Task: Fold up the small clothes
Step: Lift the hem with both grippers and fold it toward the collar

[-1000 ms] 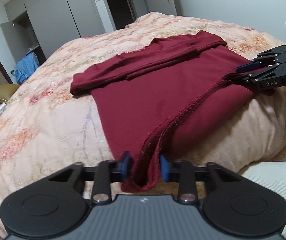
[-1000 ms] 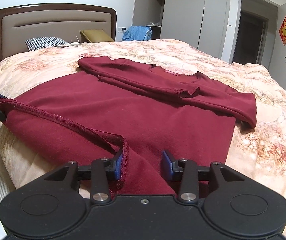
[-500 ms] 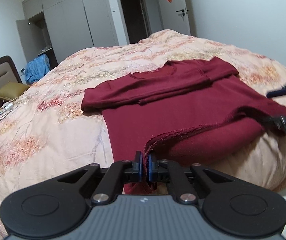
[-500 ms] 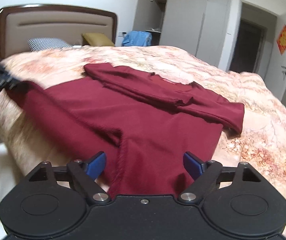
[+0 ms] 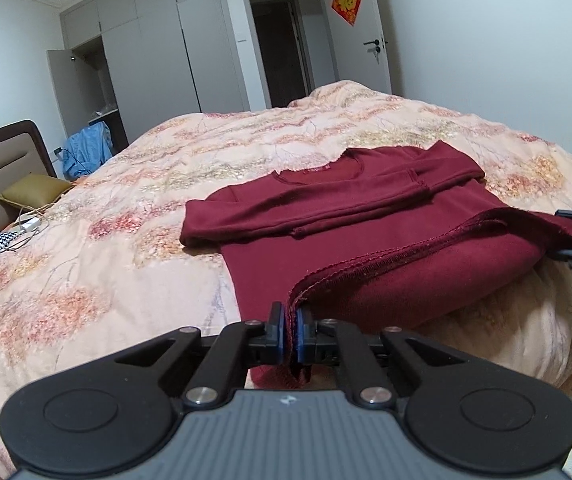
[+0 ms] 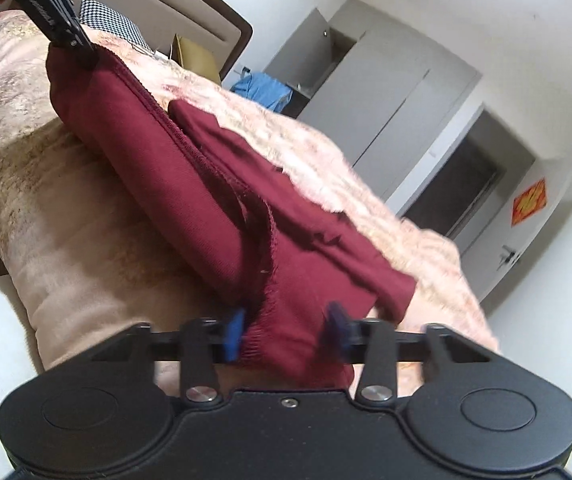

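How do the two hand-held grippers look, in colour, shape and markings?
Both are black. The left hand-held gripper has a grey ribbed body with a small white logo, two round discs, silver pivot screws and blue pads. The right hand-held gripper has the same build, but a smooth black body.

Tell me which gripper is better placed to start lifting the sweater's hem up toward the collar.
Left. The left gripper is shut on the sweater hem, while the right gripper has its jaws apart around the other corner.
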A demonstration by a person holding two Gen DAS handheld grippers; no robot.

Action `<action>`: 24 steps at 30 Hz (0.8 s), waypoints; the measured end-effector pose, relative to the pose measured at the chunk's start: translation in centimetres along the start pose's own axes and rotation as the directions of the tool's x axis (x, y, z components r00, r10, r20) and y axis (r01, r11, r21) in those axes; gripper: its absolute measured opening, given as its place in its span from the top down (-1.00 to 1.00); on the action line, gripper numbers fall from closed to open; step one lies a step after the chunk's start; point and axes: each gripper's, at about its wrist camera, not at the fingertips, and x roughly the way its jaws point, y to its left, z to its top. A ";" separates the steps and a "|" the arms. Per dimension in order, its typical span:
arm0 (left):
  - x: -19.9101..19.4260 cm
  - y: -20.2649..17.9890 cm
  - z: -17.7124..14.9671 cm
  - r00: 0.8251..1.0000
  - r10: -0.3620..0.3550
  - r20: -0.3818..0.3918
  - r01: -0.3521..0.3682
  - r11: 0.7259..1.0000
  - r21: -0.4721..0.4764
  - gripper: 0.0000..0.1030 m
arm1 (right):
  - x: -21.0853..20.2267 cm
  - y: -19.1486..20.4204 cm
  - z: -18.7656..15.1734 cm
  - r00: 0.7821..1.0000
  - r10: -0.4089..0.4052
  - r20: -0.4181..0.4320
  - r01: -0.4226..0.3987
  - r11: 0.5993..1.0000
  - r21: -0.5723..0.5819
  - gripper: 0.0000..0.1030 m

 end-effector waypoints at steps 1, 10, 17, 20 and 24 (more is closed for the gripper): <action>-0.3 0.0 0.0 1.000 0.005 0.007 -0.005 1.000 -0.001 0.88 | -0.4 -0.1 0.1 1.000 -0.002 0.011 0.002 1.000 -0.001 0.41; -4.4 -0.2 -1.0 0.992 0.048 0.115 -0.044 0.998 -0.038 0.90 | -5.4 -3.1 0.7 0.993 -0.081 0.089 0.069 0.989 0.133 0.83; -8.8 -1.2 -1.8 0.971 0.083 0.222 -0.073 0.996 -0.052 0.91 | -9.2 -3.7 1.0 0.977 -0.144 0.160 0.114 0.976 0.184 0.88; -11.0 -1.6 -2.1 0.966 0.086 0.243 -0.072 0.995 -0.068 0.91 | -11.3 -3.8 1.1 0.970 -0.161 0.184 0.125 0.973 0.196 0.89; -15.0 -2.2 -2.7 0.956 0.095 0.276 -0.068 0.992 -0.104 0.91 | -15.4 -4.6 1.6 0.966 -0.155 0.207 0.102 0.964 0.245 0.88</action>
